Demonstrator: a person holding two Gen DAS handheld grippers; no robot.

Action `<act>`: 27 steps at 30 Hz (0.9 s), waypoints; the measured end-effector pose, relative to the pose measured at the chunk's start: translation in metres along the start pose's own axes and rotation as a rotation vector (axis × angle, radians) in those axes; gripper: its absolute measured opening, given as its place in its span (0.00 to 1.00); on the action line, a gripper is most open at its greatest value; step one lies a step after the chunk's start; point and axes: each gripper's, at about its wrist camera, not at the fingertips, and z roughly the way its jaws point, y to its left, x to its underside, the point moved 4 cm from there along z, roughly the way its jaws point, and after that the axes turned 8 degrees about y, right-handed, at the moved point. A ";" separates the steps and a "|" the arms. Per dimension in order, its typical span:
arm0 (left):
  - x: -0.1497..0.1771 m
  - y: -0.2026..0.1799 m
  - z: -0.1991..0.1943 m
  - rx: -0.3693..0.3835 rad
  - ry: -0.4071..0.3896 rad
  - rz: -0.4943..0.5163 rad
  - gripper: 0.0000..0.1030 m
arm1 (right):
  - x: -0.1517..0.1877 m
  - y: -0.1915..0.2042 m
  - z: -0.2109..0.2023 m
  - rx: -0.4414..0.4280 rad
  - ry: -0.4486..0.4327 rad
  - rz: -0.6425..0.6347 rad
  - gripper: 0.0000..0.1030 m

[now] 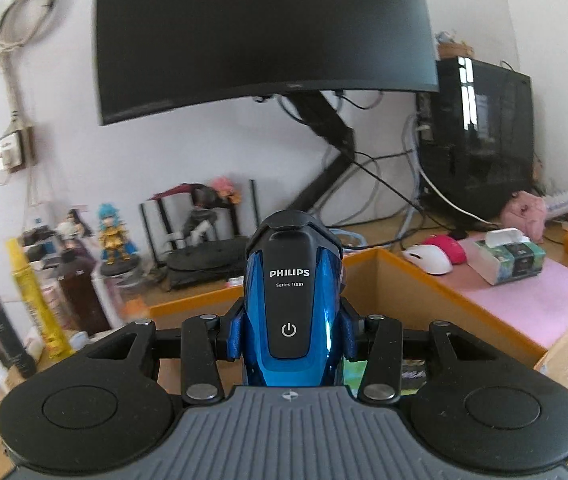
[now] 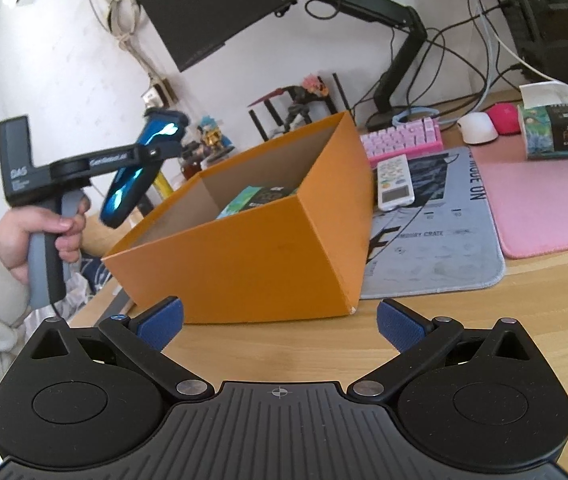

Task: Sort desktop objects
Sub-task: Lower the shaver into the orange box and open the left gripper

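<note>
Fingers (image 1: 237, 332) of the left gripper (image 1: 290, 330) are clenched on a blue and black electric shaver (image 1: 292, 304), pressing its body from both sides; the shaver's head points up and away, lifted off the tabletop (image 2: 284, 356) beside the left end of an open orange box (image 2: 252, 256). A hand (image 2: 40, 236) in a pale sleeve holds that gripper's handle. Inside the box lies a green packet (image 2: 260, 198). Over on the other side, the right gripper (image 2: 280, 320) hangs released, its blue pads spread wide and holding nothing, just before the box's near wall. Right of the box, a white remote (image 2: 394, 180) rests on a grey mat (image 2: 436, 248), near a pink keyboard (image 2: 404, 140).
</note>
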 end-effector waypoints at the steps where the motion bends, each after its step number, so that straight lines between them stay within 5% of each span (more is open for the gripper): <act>1: -0.003 -0.005 0.004 0.007 0.007 0.011 0.44 | -0.001 -0.001 -0.001 -0.001 -0.001 0.002 1.00; 16: -0.032 -0.031 0.087 0.065 0.248 0.052 0.44 | -0.002 -0.023 -0.015 -0.001 -0.025 0.048 1.00; 27: -0.031 -0.042 0.144 0.049 0.442 0.248 0.44 | -0.001 -0.029 -0.018 -0.022 -0.018 0.074 1.00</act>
